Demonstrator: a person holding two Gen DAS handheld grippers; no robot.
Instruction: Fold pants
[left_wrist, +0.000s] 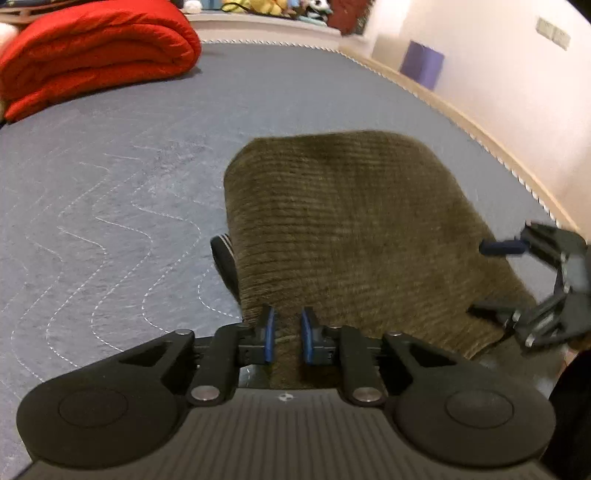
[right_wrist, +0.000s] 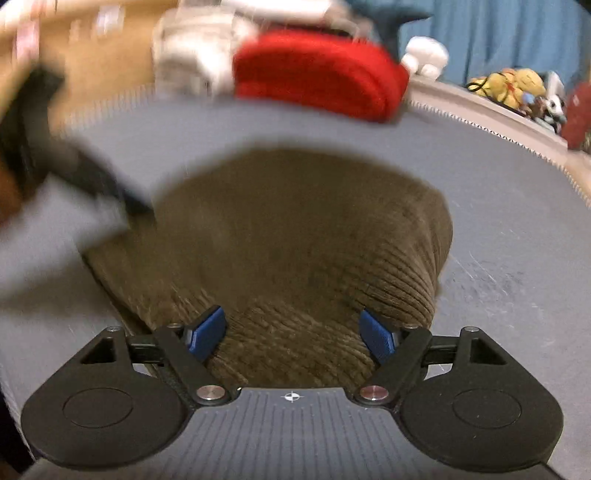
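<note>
Folded brown corduroy pants (left_wrist: 351, 221) lie on the grey quilted mat (left_wrist: 110, 184). My left gripper (left_wrist: 288, 334) sits at their near left edge, blue pads close together with a ridge of the cloth filling the narrow gap. A dark striped bit of fabric (left_wrist: 223, 258) sticks out at the pants' left side. In the right wrist view the pants (right_wrist: 295, 229) spread ahead, and my right gripper (right_wrist: 291, 334) stands wide open over their near edge, cloth between the pads but not pinched. The right gripper (left_wrist: 495, 278) also shows at the pants' right edge. The left gripper (right_wrist: 110, 188) is a dark blur.
A rolled red quilt (left_wrist: 96, 55) lies at the mat's far left corner. Stuffed toys (right_wrist: 513, 86) line a ledge behind the mat. A purple box (left_wrist: 423, 62) stands by the white wall. The mat's stitched edge (left_wrist: 480, 140) runs along the right.
</note>
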